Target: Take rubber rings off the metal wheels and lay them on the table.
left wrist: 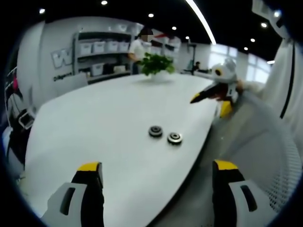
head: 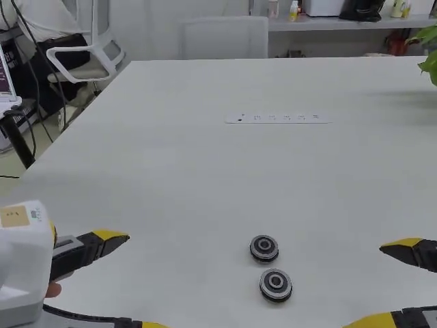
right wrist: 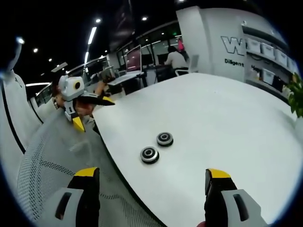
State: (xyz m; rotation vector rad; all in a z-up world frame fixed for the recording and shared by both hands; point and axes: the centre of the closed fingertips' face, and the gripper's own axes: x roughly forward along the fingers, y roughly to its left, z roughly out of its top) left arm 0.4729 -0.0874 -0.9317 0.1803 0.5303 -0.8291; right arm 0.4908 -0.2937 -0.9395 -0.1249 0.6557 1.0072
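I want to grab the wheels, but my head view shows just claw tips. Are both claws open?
Observer: The left claw is wide open in its own view.
Operator: And the other one?
Observer: The right claw is wide open too, with nothing between its jaws.
Operator: Is anybody behind that plant on my right?
Observer: Yes, the left gripper view shows a person standing by shelves beyond the plant.
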